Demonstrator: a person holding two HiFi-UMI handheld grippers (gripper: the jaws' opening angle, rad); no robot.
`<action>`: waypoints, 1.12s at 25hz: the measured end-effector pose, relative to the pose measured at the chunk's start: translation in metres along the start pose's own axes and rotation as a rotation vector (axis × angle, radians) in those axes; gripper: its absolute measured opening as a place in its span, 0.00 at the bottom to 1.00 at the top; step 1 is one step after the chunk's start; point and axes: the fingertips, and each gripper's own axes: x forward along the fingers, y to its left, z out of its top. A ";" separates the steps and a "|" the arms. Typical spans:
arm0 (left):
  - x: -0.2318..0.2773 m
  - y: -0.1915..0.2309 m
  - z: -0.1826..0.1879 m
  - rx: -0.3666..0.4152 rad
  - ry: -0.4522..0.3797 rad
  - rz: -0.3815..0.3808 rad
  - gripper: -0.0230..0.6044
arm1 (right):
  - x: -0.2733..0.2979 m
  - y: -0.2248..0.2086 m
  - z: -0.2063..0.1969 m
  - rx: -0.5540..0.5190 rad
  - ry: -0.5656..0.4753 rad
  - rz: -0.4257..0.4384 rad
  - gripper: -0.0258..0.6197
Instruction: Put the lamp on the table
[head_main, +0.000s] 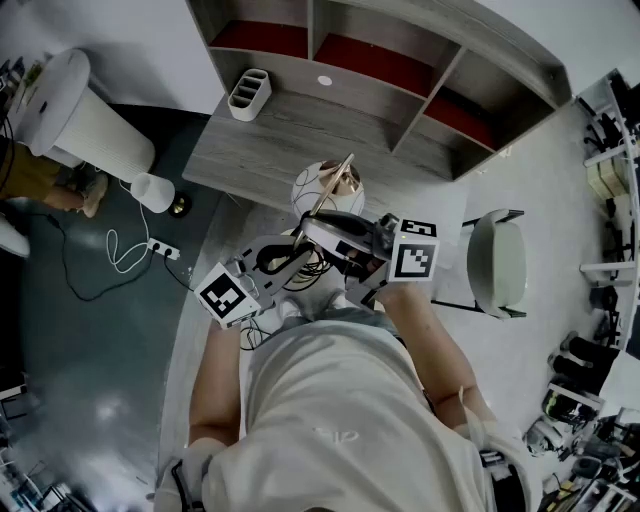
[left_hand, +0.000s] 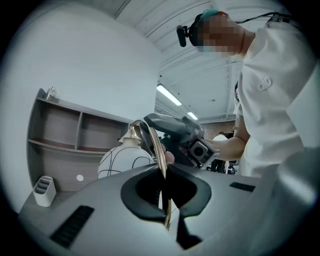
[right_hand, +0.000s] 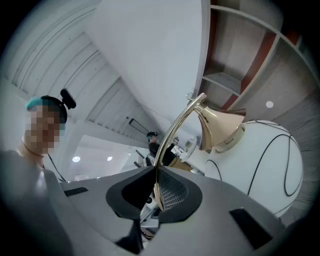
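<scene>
The lamp (head_main: 318, 190) hung at the frame's centre, apparently just over the table's (head_main: 250, 150) near edge, not yet set down. The left gripper (left_hand: 164, 192) and right gripper (right_hand: 156, 187) each pinched its gold stem (right_hand: 175, 127); placing and releasing remained.

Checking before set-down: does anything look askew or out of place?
Only the lamp: it is in the air, not on the desk, with the left gripper and right gripper both shut on its gold stem.
</scene>
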 end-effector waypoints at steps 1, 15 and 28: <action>0.000 0.000 -0.001 0.002 -0.001 0.001 0.06 | 0.000 0.000 -0.001 0.000 0.001 0.003 0.12; 0.010 0.002 -0.008 -0.004 -0.023 0.035 0.06 | -0.006 -0.009 0.000 -0.009 0.012 0.041 0.12; 0.064 0.107 -0.012 -0.067 -0.022 -0.111 0.06 | 0.009 -0.097 0.083 -0.005 -0.057 -0.055 0.12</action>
